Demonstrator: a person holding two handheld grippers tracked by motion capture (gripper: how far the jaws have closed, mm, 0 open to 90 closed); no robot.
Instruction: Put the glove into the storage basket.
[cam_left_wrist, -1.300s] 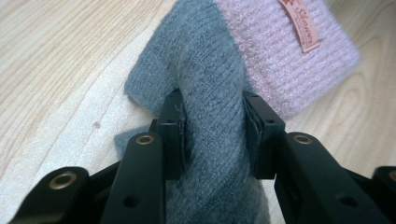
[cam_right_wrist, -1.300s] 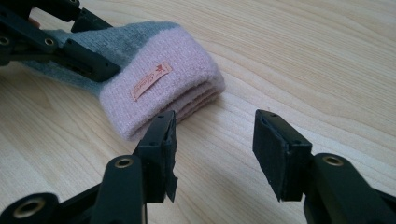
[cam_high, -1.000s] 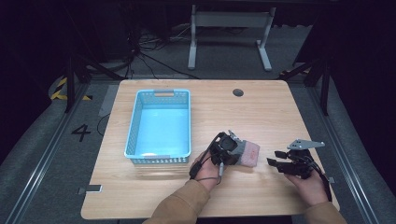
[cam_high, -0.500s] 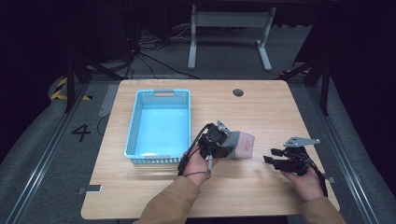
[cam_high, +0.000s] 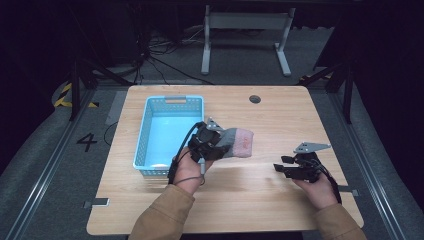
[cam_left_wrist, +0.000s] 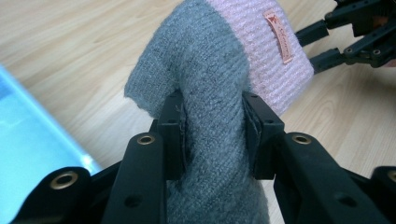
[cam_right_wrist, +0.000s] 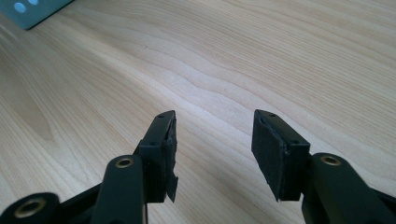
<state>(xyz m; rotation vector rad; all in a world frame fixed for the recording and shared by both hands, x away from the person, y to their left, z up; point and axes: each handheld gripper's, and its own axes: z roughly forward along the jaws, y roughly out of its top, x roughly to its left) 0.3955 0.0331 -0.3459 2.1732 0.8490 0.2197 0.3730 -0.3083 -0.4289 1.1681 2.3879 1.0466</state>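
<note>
A knitted sock, grey with a pink end (cam_high: 235, 142), hangs in the air beside the light blue basket (cam_high: 145, 131). My left gripper (cam_high: 216, 141) is shut on its grey part; in the left gripper view both pads press the sock (cam_left_wrist: 212, 93), and a small label (cam_left_wrist: 279, 36) shows on the pink end. My right gripper (cam_high: 281, 167) hovers low over the wooden table (cam_high: 280, 117) at the right, open, with bare wood between its fingers (cam_right_wrist: 164, 144). The right gripper (cam_left_wrist: 359, 32) also appears past the sock in the left gripper view.
The basket sits on the left half of the table and looks empty. A round cable hole (cam_high: 255, 99) lies near the far edge. The basket's corner (cam_right_wrist: 35, 9) peeks in at the upper left of the right gripper view. Dark floor and a stand surround the table.
My left gripper has lifted the sock off the table and carried it up and left toward the basket. The right gripper has drifted slightly left.
</note>
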